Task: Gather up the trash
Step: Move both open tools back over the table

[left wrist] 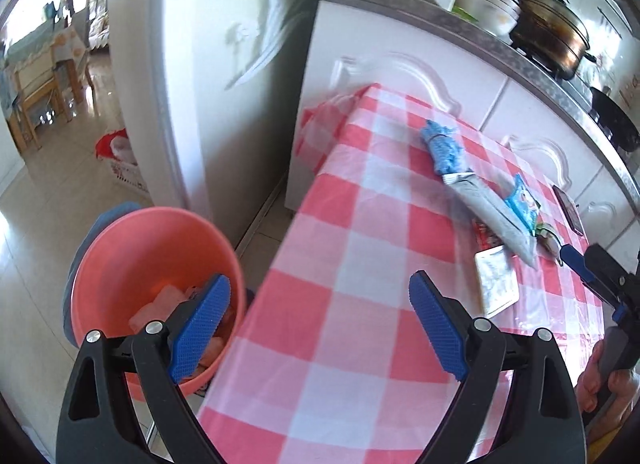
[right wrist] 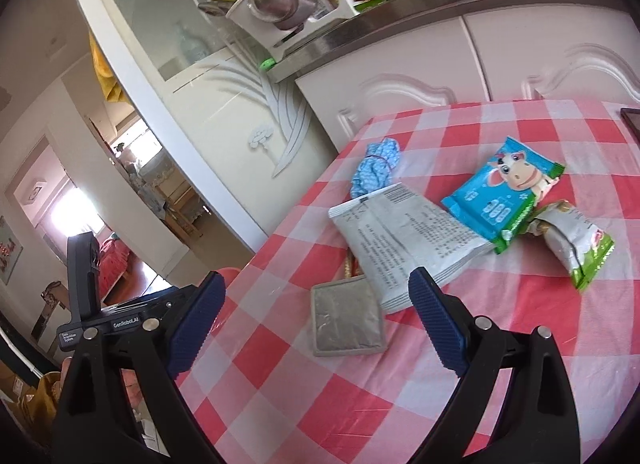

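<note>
Both hand-held grippers are released and carry nothing: the right hand-held gripper [right wrist: 316, 320] hovers over the desk [right wrist: 460, 404] with its jaws spread, and the left hand-held gripper [left wrist: 318, 326] hangs wide open at the desk's edge. Just ahead of the right one, between its fingers, lies a small grey sachet [right wrist: 347, 316], likely the next piece to lift; come down flat, straddle its edges, and pinch a rim, since it lies thin against the cloth. Beyond it rest one large grey pouch [right wrist: 408, 240], one blue cow-print packet [right wrist: 506, 191], one green-edged wrapper [right wrist: 576, 242] further right, and one blue crumpled bundle [right wrist: 376, 167] farthest off: five pieces. One pink bin [left wrist: 156, 264], already holding scraps, stands beneath the left finger, beside the desk.
</note>
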`<state>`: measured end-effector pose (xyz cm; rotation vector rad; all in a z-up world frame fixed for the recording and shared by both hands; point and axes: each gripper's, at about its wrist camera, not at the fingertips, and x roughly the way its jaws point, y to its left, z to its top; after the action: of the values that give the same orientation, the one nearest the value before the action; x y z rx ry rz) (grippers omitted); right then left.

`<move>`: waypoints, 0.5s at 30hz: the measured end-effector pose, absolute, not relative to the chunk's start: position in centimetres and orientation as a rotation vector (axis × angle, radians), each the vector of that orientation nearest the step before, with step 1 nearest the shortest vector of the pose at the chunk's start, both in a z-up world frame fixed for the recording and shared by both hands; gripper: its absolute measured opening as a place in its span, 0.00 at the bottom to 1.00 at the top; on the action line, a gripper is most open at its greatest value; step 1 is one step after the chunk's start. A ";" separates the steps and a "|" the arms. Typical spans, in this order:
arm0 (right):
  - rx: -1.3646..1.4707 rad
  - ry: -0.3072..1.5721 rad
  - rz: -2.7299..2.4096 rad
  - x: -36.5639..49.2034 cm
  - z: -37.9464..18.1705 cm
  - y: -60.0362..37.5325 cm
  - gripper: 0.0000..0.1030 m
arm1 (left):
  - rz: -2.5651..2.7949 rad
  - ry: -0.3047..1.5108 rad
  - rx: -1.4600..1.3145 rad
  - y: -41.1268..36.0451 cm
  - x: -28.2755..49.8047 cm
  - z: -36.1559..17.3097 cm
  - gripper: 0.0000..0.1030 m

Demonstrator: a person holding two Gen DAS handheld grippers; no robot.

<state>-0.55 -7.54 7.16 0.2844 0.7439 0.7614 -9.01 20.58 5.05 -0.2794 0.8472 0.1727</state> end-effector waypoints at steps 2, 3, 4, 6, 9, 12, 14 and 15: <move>0.312 0.744 0.744 0.0 7.2 -9.0 0.91 | 0.167 0.848 -0.268 19.7 -8.5 5.3 0.88; 0.325 0.739 0.733 0.3 7.3 -9.7 0.91 | 0.164 0.839 -0.268 19.1 -8.2 5.5 0.88; 0.338 0.731 0.727 0.5 7.4 -10.4 0.91 | 0.156 0.837 -0.261 18.6 -8.0 5.7 0.88; 0.340 0.716 0.700 0.9 7.6 -11.7 0.91 | 0.145 0.833 -0.235 17.5 -7.4 6.0 0.88; 0.344 0.710 0.639 1.9 7.5 -13.5 0.91 | 0.120 0.827 -0.222 16.1 -6.1 6.8 0.88; 0.316 0.708 0.556 3.1 7.1 -15.4 0.91 | 0.076 0.826 -0.229 14.9 -4.4 7.4 0.88; 0.282 0.728 0.491 4.2 6.6 -16.4 0.91 | 0.034 0.828 -0.231 14.0 -2.8 7.8 0.88; 0.282 0.739 0.477 4.7 6.3 -16.9 0.91 | 0.020 0.830 -0.227 13.5 -1.9 8.0 0.88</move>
<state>4.66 -16.86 6.26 0.2821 0.7394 0.4770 -1.92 13.53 7.97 -0.2269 0.8302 0.0204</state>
